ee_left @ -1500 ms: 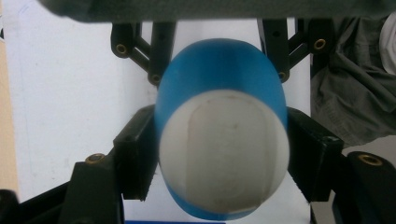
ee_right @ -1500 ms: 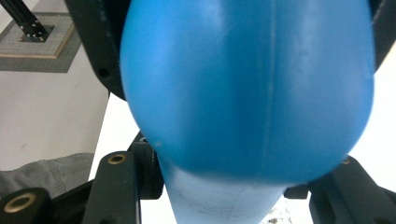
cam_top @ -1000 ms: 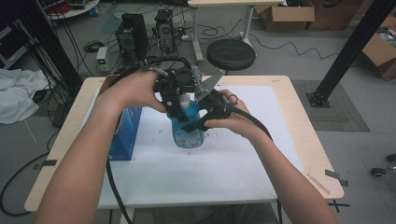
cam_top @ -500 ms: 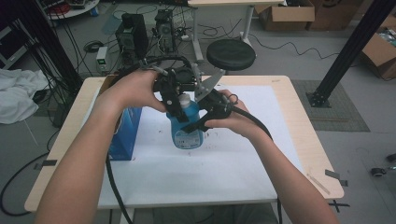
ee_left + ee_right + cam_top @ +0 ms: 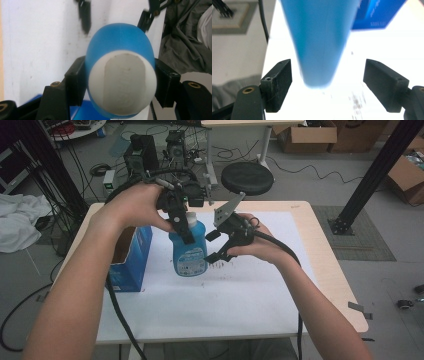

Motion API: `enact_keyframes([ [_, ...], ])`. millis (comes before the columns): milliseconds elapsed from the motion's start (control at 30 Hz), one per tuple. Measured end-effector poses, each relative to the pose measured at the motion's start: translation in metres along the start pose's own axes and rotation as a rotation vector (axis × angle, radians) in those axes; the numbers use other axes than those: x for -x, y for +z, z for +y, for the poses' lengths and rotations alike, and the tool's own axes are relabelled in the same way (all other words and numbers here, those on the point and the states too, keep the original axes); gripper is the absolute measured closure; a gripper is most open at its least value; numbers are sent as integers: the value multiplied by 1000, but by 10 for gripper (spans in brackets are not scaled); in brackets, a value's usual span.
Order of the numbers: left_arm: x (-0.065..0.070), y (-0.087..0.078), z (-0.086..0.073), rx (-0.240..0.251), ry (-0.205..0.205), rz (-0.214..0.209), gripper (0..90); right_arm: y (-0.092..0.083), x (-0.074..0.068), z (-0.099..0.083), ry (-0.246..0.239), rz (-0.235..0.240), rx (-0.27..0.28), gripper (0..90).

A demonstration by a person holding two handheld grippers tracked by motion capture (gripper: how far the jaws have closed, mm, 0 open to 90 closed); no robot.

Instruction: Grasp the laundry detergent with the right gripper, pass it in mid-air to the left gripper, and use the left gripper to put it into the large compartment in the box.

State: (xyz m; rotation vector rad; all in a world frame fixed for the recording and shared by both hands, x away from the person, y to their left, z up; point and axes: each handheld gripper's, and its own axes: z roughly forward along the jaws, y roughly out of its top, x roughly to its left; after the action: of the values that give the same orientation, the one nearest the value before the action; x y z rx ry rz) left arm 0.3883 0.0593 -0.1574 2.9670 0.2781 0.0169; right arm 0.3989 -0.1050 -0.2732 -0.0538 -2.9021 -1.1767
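Observation:
A blue bottle (image 5: pixel 189 251) with a white cap (image 5: pixel 122 82) stands upright over the white sheet. My left gripper (image 5: pixel 184 226) comes down from above, shut on the bottle's top just under the cap; in the left gripper view the gripper's (image 5: pixel 117 85) jaws press on both sides. My right gripper (image 5: pixel 213 247) is beside the bottle on its right. Its jaws have just been opening and now stand wide. The bottle (image 5: pixel 319 37) lies between and beyond the right gripper (image 5: pixel 328 82), whose pads are clear of it. Whether the bottle's base touches the table I cannot tell.
An open blue carton (image 5: pixel 127 260) stands left of the bottle, near the table's left edge. The wooden table (image 5: pixel 320 245) carries a white sheet (image 5: pixel 250 290). A black stool (image 5: pixel 247 177) and cabled equipment sit on the floor behind the table.
The right gripper was shut on the bottle's body; its jaws have opened and let go, and it has drawn back a little to the right. The left gripper keeps its hold.

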Motion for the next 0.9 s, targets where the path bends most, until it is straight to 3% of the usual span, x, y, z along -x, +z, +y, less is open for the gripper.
enact_keyframes([
  [133, -8, -14, -6, -7, -107, 9, 386, -8, 2, -8, -4, -10, -126, 253],
  [167, -8, -14, -6, -7, -107, 9, 386, -8, 2, -8, -4, -10, -126, 253],
  [200, -15, -22, -10, -10, -161, 9, 386, -11, 2, -12, -16, -3, -198, 255],
  [233, -15, -22, -10, -10, -161, 9, 385, -11, 2, -12, -16, -3, -198, 255],
  [267, -17, -27, -13, -8, -189, 14, 385, -13, 1, -15, -23, -6, -238, 254],
  [300, -21, -36, -17, -7, -235, 28, 385, -17, 0, -21, -26, -21, -324, 255],
  [333, -21, -36, -17, -7, -235, 28, 386, -17, 0, -21, -26, -21, -324, 255],
  [400, -26, -47, -23, -14, -310, 45, 386, -23, 1, -28, -30, -47, -389, 258],
  [467, -34, -61, -33, -26, -445, 71, 385, -32, 4, -39, -21, -64, -459, 265],
  [533, -37, -70, -40, -42, -519, 99, 386, -38, 7, -47, -14, -86, -506, 264],
  [567, -37, -70, -40, -42, -519, 99, 386, -38, 7, -47, -14, -86, -506, 264],
  [600, -39, -74, -45, -47, -570, 115, 386, -46, 10, -55, -9, -90, -542, 265],
  [633, -40, -77, -47, -43, -608, 127, 386, -46, 10, -55, -9, -90, -542, 265],
  [667, -43, -83, -56, -32, -718, 158, 386, -55, 13, -61, 4, -101, -573, 273],
  [700, -43, -83, -56, -32, -718, 158, 386, -55, 13, -61, 4, -101, -573, 273],
  [800, -49, -92, -73, -46, -860, 196, 386, -68, 16, -71, 34, -145, -622, 274],
  [833, -53, -96, -86, -45, -965, 215, 386, -72, 17, -73, 35, -151, -632, 274],
  [867, -53, -96, -86, -45, -965, 215, 386, -75, 17, -75, 42, -157, -635, 274],
  [900, -56, -99, -99, -44, -1056, 231, 386, -78, 17, -76, 48, -163, -640, 274],
])
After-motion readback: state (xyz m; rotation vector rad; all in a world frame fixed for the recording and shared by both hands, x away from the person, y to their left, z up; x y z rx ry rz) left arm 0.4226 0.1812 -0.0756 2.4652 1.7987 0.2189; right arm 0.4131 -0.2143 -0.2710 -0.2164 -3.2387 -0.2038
